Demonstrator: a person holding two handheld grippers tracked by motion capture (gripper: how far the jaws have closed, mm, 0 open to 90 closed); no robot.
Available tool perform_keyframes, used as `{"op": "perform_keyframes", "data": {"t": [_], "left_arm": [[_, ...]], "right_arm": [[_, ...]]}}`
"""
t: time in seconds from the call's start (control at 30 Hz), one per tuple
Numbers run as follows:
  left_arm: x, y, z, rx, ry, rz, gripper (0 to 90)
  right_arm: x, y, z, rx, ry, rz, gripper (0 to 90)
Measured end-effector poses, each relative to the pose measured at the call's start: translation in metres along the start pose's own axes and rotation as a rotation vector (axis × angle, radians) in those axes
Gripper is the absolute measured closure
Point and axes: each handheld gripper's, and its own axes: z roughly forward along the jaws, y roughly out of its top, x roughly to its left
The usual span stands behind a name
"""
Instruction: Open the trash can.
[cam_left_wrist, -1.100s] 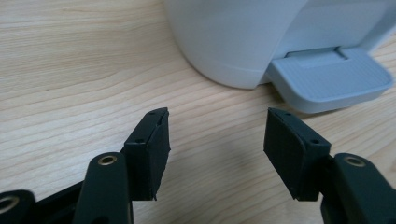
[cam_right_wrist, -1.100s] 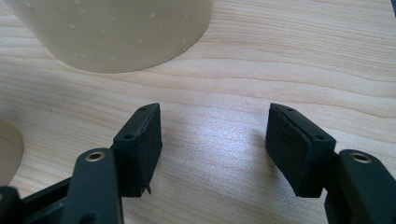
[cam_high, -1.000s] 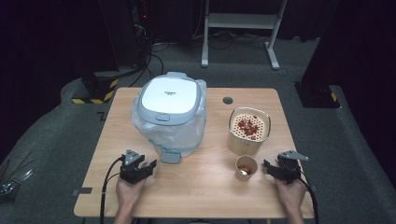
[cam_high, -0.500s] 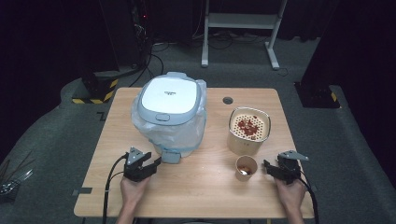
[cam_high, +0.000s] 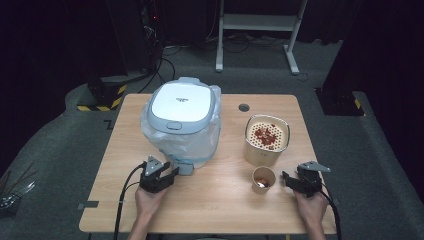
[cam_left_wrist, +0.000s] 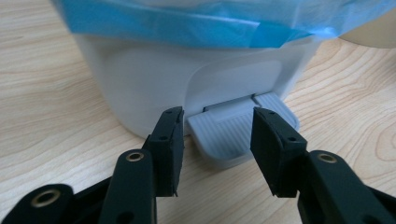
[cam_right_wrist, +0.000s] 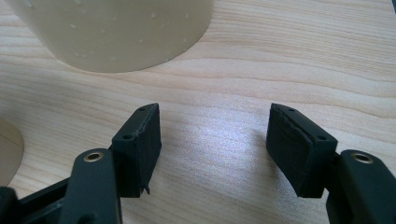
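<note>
Left gripper (cam_high: 170, 172) moved nearer, jaws closing astride pedal (cam_left_wrist: 229, 133), pedal pointing toward it

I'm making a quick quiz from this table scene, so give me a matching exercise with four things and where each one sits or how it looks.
1. bin
2. pedal
3. small cup
4. cream container

A. perforated top with red bits
B. lined with a blue bag
C. between the left gripper's open jaws
D. beside the right gripper

Pairs: 1-B, 2-C, 3-D, 4-A
</note>
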Motion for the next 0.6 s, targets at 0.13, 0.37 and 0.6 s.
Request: {"op": "perform_keyframes", "data": {"t": [0.13, 0.37, 0.6], "left_arm": [[-0.002, 0.001, 0.004, -0.007, -0.008, 0.011, 56.6], [-0.006, 0.003, 0.011, -0.003, -0.018, 0.024, 61.7], [-0.009, 0.008, 0.018, -0.004, -0.022, 0.039, 68.4]], "right_arm": [[0.000, 0.000, 0.000, 0.000, 0.000, 0.000, 35.8], [0.000, 0.000, 0.000, 0.000, 0.000, 0.000, 35.8], [0.000, 0.000, 0.000, 0.000, 0.000, 0.000, 35.7]]}}
